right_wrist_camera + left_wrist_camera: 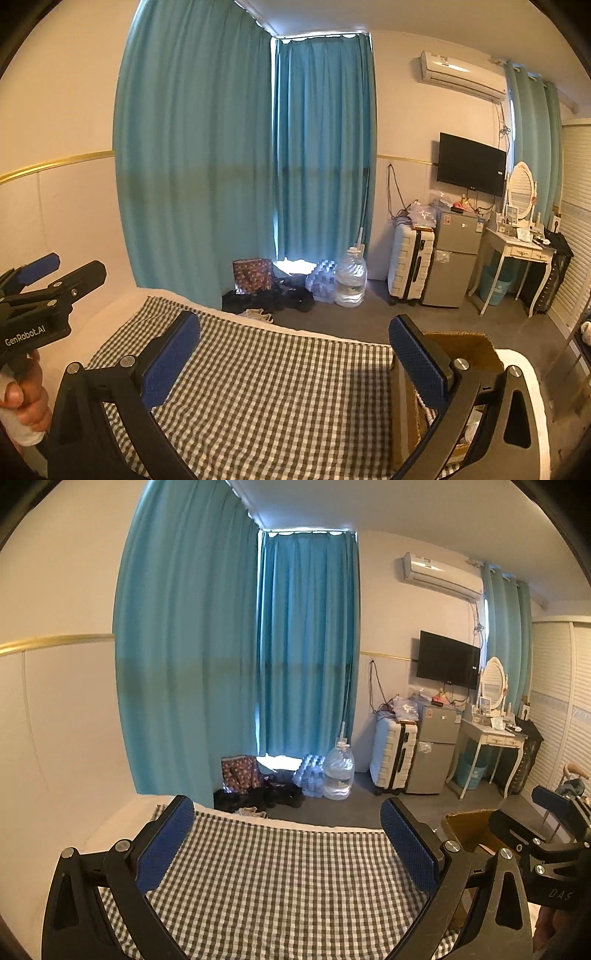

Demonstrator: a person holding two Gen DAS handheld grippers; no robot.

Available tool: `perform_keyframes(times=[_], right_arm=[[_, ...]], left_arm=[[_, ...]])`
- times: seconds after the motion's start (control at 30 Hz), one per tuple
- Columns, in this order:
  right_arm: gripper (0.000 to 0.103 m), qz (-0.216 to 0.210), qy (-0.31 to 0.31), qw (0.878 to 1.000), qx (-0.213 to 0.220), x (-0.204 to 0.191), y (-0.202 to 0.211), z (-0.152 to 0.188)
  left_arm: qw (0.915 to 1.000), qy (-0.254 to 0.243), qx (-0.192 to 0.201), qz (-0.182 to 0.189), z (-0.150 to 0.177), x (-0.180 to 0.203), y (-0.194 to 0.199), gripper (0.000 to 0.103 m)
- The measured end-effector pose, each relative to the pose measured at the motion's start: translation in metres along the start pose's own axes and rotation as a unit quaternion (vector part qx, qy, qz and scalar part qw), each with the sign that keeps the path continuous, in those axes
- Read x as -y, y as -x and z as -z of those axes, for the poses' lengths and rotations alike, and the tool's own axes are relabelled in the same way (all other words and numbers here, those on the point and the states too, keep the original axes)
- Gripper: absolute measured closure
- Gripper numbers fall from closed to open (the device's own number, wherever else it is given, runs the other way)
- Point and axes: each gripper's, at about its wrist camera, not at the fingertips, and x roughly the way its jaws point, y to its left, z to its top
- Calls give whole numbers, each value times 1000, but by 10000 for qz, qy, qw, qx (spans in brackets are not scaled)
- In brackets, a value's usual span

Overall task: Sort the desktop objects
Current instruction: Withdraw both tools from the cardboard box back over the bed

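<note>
My left gripper is open and empty, its blue-padded fingers held above a grey-and-white checked cloth. My right gripper is open and empty too, above the same cloth. An open cardboard box stands at the cloth's right edge, just behind the right gripper's right finger; it also shows in the left wrist view. The box's inside is mostly hidden. No loose desktop objects show on the cloth. Each gripper appears in the other's view: the right one at the far right, the left one at the far left.
Beyond the cloth is grey floor with a big water bottle, bags and dark clothes by teal curtains. A white suitcase, small fridge and white dressing table stand at the right wall.
</note>
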Motion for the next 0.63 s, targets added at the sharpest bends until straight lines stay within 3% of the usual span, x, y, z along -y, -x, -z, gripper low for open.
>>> perform_keyframes(times=[0.63], right_arm=[[0, 119, 2, 9998, -129, 17, -5, 12]], left_arm=[[9991, -318, -224, 154, 21, 30, -6, 0]])
